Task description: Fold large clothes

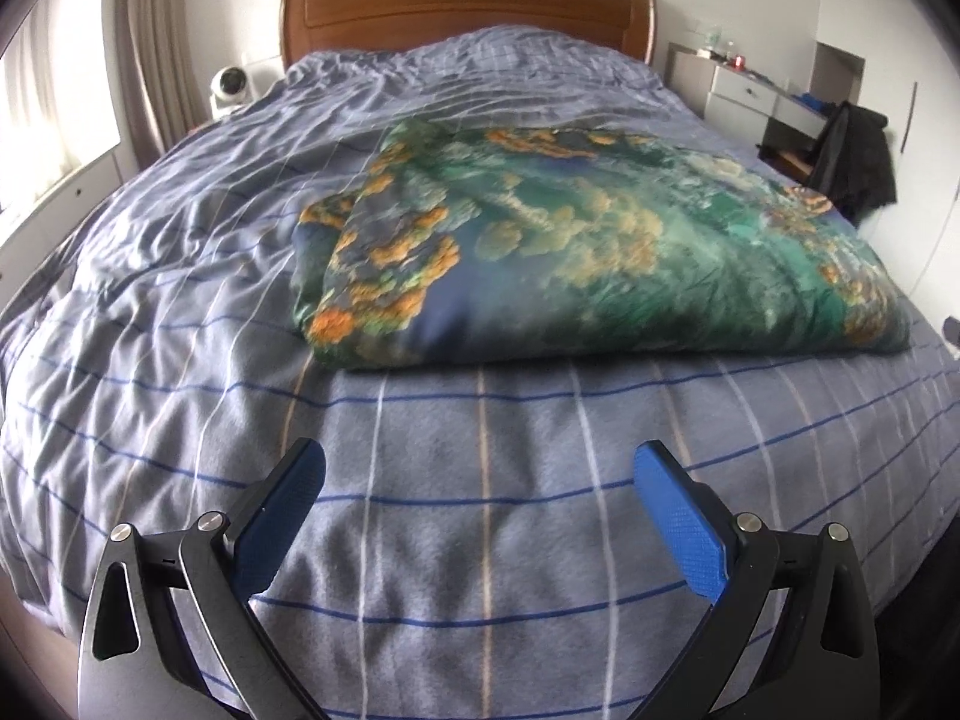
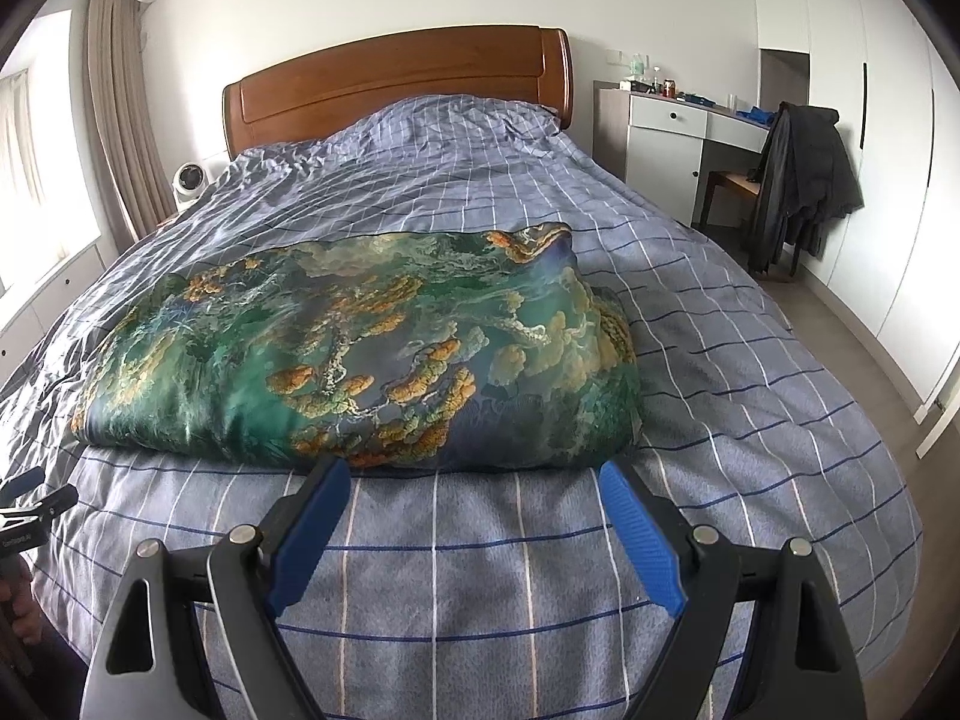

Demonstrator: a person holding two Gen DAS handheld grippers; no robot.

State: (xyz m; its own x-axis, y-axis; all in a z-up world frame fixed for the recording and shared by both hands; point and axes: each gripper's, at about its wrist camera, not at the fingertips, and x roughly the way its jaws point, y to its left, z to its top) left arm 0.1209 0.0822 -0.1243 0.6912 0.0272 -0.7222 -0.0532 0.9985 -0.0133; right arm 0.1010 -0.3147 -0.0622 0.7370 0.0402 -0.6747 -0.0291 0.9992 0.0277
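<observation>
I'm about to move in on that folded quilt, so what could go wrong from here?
The quilt looks slick and puffy, so its layers may slide apart if one gripper lifts it alone. The right gripper sits close to the near edge; it could pinch the striped cover underneath too. The left gripper is farther back, so an uneven grab might skew the fold.

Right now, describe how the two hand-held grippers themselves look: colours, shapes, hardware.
The left hand-held gripper and the right hand-held gripper look alike: two long blue fingers with textured pads, set in black angular linkage arms with triangular cut-outs and round silver pivot pins. No cables or sleeves show; small white lettering on a black part at the right view's left edge is unreadable.
</observation>
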